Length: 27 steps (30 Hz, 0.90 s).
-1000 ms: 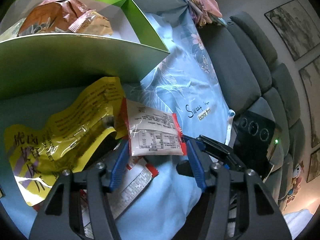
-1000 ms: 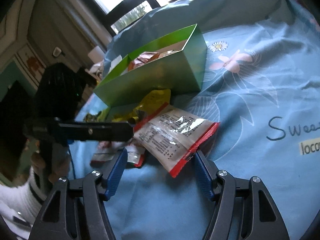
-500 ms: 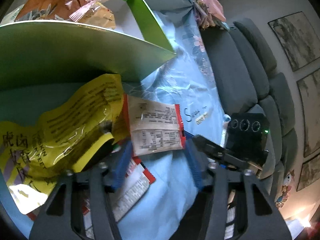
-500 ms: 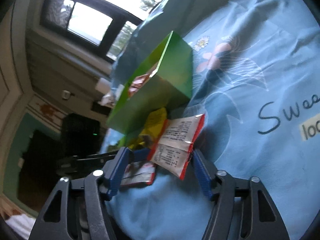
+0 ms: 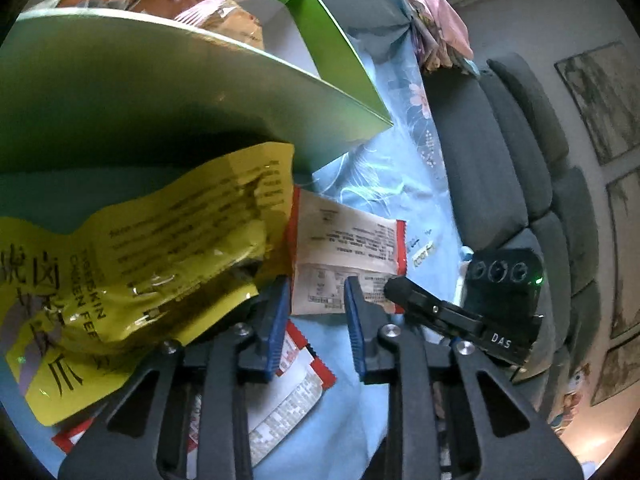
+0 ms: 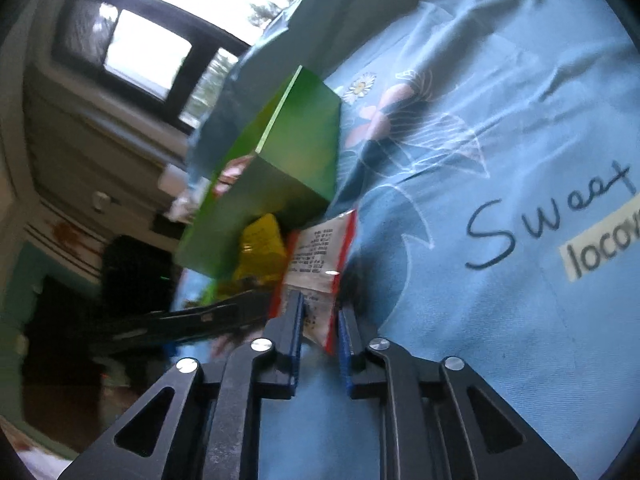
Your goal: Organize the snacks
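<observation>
A red-and-white snack packet [image 5: 344,240] lies on the blue cloth in front of a green box [image 5: 160,92]. My left gripper [image 5: 316,296] is closing, and its blue pads touch the sides of the packet's near edge. My right gripper [image 6: 320,324] is also closing, and its pads pinch the same packet [image 6: 320,248] at its near end, edge-on. In the left wrist view the right gripper's black finger [image 5: 432,312] sits at the packet's right corner. A crumpled yellow packet [image 5: 160,264] lies just to the left.
The green box [image 6: 296,148] holds brown and orange snack bags [image 5: 224,20]. Another red-and-white packet [image 5: 296,384] lies under my left gripper. A grey sofa [image 5: 500,160] borders the blue flowered cloth [image 6: 480,320]. A window is beyond the box.
Both grippers' jaws have narrowed around the red-and-white packet. The right gripper has rolled, tilting its view, and the packet now stands edge-on between its pads.
</observation>
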Tool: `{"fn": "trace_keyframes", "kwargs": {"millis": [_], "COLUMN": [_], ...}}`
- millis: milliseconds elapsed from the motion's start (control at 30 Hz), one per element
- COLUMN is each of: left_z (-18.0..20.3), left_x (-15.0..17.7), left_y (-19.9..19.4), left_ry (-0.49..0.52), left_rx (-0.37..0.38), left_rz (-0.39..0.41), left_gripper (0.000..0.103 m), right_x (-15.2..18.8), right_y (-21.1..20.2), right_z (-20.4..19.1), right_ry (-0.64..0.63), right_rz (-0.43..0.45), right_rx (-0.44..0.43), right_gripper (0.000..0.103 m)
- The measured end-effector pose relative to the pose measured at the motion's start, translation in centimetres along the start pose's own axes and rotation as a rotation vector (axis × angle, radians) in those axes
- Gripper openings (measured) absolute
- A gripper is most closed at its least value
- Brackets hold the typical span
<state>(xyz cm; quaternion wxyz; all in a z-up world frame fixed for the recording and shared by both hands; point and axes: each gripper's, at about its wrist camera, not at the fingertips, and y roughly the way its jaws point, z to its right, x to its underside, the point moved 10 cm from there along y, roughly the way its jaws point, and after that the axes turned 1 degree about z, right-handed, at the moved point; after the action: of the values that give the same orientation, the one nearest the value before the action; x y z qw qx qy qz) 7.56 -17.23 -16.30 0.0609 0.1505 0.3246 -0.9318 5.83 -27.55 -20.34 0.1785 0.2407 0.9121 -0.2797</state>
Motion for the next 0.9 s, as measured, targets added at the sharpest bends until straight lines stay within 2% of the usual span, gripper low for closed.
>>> {"fn": "trace_keyframes", "kwargs": {"millis": [167, 300, 333, 467, 533, 567, 633, 700, 733, 800, 900], "left_z": [0.1, 0.7, 0.8, 1.5, 2.4, 3.0, 3.2, 3.4, 3.2, 2.5, 2.5], "left_x": [0.0, 0.0, 0.0, 0.3, 0.5, 1.0, 1.5, 1.5, 1.4, 1.4, 1.6], "left_y": [-0.5, -1.2, -1.2, -0.8, -0.1, 0.5, 1.6, 1.6, 1.6, 1.7, 1.8], "left_ry": [-0.006, -0.024, -0.026, 0.006, 0.02, 0.037, 0.055, 0.058, 0.047, 0.037, 0.049], "left_rx": [0.021, 0.073, 0.081, 0.059, 0.083, 0.09, 0.051, 0.051, 0.05, 0.028, 0.019], "left_rz": [0.004, 0.018, 0.014, -0.004, -0.035, -0.062, -0.093, -0.087, -0.087, -0.091, -0.103], "left_gripper": [0.032, 0.057, 0.06, 0.061, 0.061, 0.06, 0.059, 0.057, 0.054, 0.04, 0.033], "right_x": [0.2, 0.7, 0.8, 1.0, 1.1, 1.1, 1.5, 1.4, 1.3, 1.5, 1.5], "right_y": [-0.9, -1.5, -1.6, -2.6, -2.5, -2.3, -1.7, -1.7, -1.8, -1.5, -0.9], "right_z": [-0.7, -0.9, -0.7, -0.5, -0.6, -0.5, 0.4, 0.4, 0.5, 0.4, 0.2], "right_ry": [0.041, 0.071, 0.085, 0.136, 0.169, 0.174, 0.19, 0.201, 0.175, 0.15, 0.062], "right_rz": [0.002, -0.009, -0.015, -0.012, -0.022, -0.028, -0.046, -0.037, -0.027, -0.032, -0.04], "right_rx": [-0.111, -0.168, -0.184, -0.254, -0.295, -0.288, -0.235, -0.234, -0.196, -0.157, -0.04], "right_gripper": [0.013, 0.012, 0.012, 0.012, 0.012, 0.012, 0.012, 0.012, 0.012, 0.012, 0.012]}}
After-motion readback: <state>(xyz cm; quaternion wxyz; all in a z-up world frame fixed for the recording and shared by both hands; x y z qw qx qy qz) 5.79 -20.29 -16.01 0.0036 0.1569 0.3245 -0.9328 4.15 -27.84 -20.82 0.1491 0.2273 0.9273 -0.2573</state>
